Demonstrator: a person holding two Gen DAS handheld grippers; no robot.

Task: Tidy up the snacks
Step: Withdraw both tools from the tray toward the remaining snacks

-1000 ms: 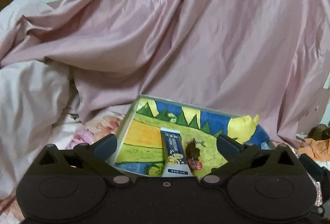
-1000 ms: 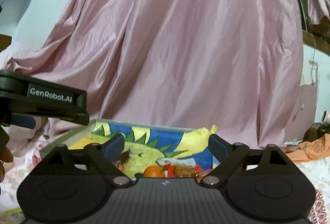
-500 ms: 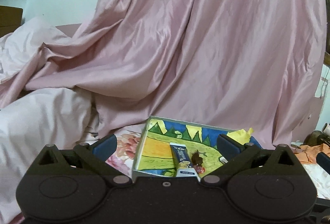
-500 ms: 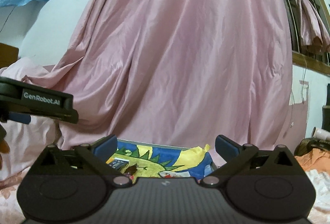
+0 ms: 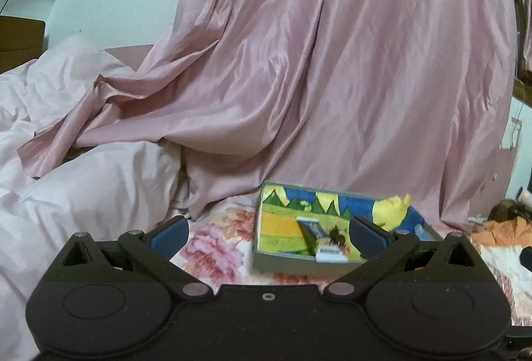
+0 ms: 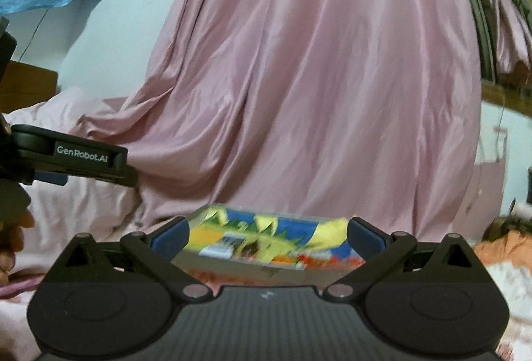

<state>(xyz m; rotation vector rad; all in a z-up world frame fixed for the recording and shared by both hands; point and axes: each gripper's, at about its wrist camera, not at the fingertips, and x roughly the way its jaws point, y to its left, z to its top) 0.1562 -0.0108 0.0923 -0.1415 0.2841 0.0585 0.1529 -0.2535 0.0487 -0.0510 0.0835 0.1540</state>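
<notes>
The snack bar lay inside the box, with a small dark snack just beside it. The box rested on the flowered bedsheet before the pink curtain. The left gripper and the right gripper each stood wide apart, holding nothing, short of the box.

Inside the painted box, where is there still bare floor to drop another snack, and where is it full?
In the painted box, the left part, the yellow-orange patch between the left wall and the blue-white packet, is bare. The middle is crowded by that packet and a dark brown snack. In the blurred right wrist view, orange-red items fill the right end.
</notes>
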